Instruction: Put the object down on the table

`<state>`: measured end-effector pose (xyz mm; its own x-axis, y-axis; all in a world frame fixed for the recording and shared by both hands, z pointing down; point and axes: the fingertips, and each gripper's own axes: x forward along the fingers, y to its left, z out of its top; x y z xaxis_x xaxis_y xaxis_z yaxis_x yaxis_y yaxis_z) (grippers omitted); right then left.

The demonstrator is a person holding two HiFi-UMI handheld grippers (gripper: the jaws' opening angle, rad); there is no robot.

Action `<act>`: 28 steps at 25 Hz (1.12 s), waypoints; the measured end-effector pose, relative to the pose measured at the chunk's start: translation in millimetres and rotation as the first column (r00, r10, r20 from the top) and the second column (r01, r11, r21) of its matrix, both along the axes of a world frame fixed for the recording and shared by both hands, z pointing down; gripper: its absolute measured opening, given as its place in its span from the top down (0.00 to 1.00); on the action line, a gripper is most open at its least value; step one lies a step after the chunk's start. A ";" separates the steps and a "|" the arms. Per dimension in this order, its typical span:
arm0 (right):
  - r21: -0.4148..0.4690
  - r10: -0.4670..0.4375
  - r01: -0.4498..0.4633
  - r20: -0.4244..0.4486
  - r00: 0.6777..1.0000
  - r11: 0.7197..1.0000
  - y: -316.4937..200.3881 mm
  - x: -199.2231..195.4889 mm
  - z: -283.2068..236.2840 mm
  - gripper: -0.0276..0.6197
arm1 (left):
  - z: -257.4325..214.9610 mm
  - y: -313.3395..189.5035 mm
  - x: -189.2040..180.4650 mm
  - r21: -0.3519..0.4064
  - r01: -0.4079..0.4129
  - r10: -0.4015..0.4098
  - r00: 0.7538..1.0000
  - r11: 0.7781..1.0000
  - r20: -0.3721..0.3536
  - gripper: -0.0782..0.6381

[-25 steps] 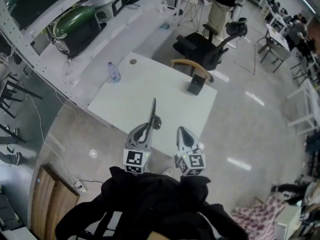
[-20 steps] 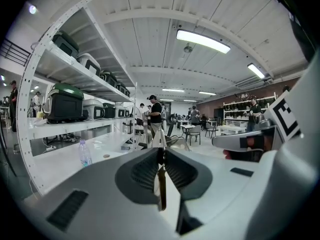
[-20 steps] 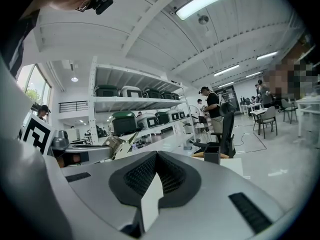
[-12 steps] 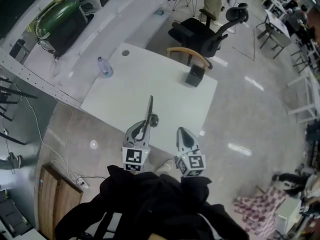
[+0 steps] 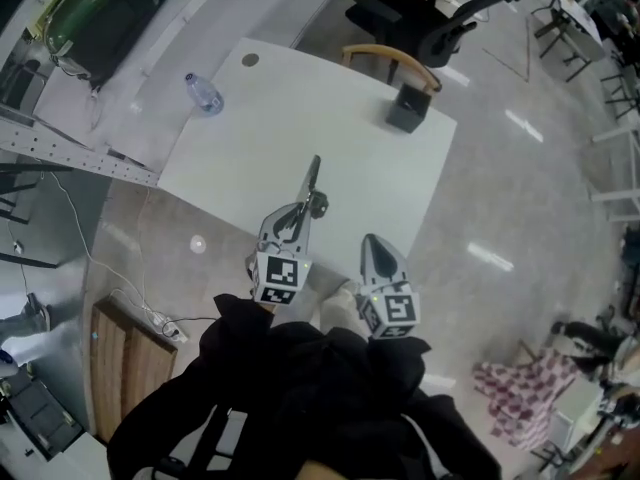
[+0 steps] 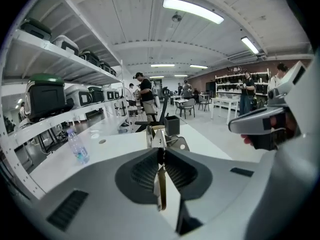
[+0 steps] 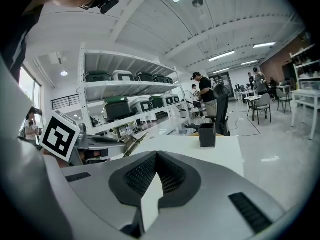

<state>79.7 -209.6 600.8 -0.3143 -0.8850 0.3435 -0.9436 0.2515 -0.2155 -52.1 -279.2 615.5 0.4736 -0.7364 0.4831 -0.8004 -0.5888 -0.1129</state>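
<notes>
- Your left gripper (image 5: 298,223) clamps the tongs (image 5: 313,178), arms pressed together and empty, aimed twelve o'clock over the white table (image 5: 260,138), ready for set-down.
- Your right gripper (image 5: 376,250), closed on nothing, sits at three o'clock.

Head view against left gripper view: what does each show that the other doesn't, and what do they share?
Only the head view: the power strip on the floor and the checked cloth. Only the left gripper view: the ceiling lights, and the jaws of the left gripper pressed on the metal tool. Both: the white table, the water bottle, the black box and the right gripper.
</notes>
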 end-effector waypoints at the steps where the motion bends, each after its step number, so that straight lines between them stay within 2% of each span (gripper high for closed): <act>1: -0.008 0.001 -0.001 -0.001 1.000 1.000 0.7 -0.8 4.0 0.95 | 6.9 -1.6 1.8 -0.010 -0.009 0.009 1.000 1.000 0.021 0.84; 5: -0.035 0.000 0.000 0.014 1.000 0.999 8.5 -7.7 15.7 0.95 | 28.7 0.7 6.9 -0.042 -0.051 0.056 0.989 0.998 0.137 0.84; 9: -0.049 0.002 -0.001 0.018 1.000 0.999 8.1 -7.9 26.0 0.95 | 51.5 -4.5 13.8 -0.062 -0.100 0.112 0.962 0.993 0.250 0.84; 13: -0.070 0.022 -0.022 0.005 1.000 0.997 11.3 -0.9 33.7 0.95 | 75.2 -6.9 16.9 -0.088 -0.166 0.187 0.893 0.982 0.410 0.84; 16: -0.089 0.021 -0.022 -0.014 1.000 0.996 14.6 2.4 38.4 0.95 | 87.1 -11.1 18.9 -0.091 -0.203 0.221 0.846 0.975 0.485 0.84; 18: -0.101 0.016 -0.018 -0.018 1.000 0.995 15.7 2.8 41.0 0.95 | 93.6 -14.3 20.0 -0.087 -0.215 0.229 0.824 0.973 0.518 0.84; 28: -0.118 -0.006 0.005 -0.007 1.000 0.993 20.7 -9.0 48.5 0.95 | 132.9 -10.7 20.9 -0.164 -0.239 0.289 0.769 0.957 0.570 0.84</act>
